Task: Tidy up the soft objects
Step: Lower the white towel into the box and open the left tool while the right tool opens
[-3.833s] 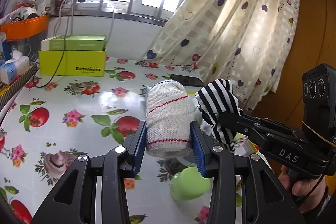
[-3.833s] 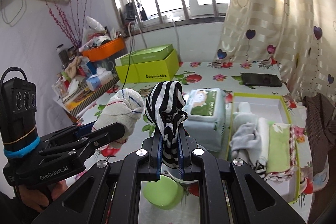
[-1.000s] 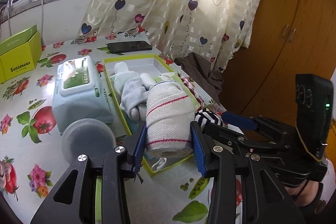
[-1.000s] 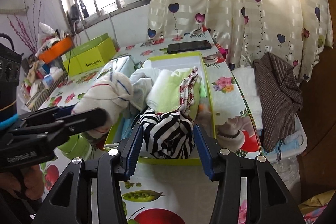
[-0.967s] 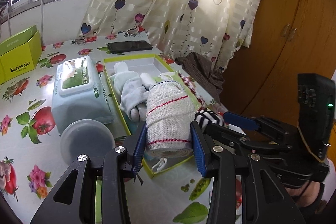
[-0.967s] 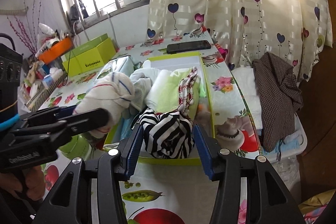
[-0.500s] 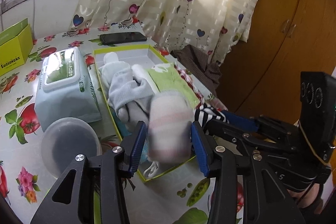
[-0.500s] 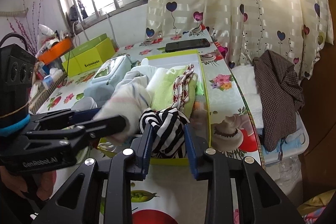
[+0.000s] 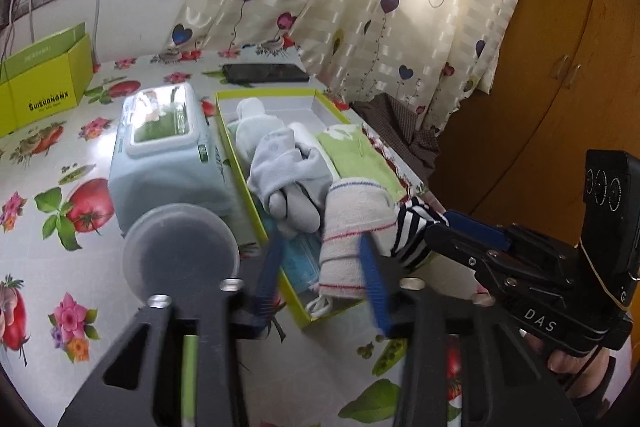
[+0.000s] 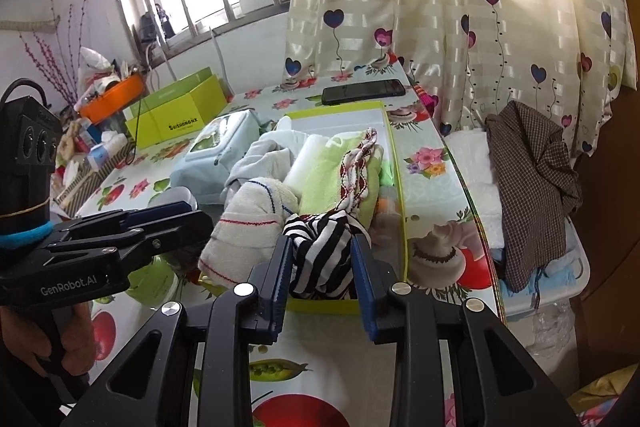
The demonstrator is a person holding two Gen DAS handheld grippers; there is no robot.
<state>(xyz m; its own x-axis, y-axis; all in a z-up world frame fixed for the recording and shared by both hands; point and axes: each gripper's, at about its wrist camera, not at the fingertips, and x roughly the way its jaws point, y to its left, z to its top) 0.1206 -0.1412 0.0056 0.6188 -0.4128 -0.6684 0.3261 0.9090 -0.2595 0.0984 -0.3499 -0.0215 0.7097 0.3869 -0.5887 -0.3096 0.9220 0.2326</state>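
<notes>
A yellow-green box on the flowered table holds several soft items. A white rolled sock with red stripes lies in its near end. My left gripper is open, its jaws wide apart; the sock lies loose between them, against the right one. A black-and-white striped sock lies beside it in the box. My right gripper is open, its jaws standing either side of the striped sock without squeezing it.
A pale blue wipes pack and a clear round lid sit left of the box. A black phone lies beyond it. A yellow carton stands at the back. A checked cloth hangs off the table's right edge.
Both grippers came over the box and opened. The white sock left my left gripper and the striped sock left my right gripper; both now rest in the box's near end.
</notes>
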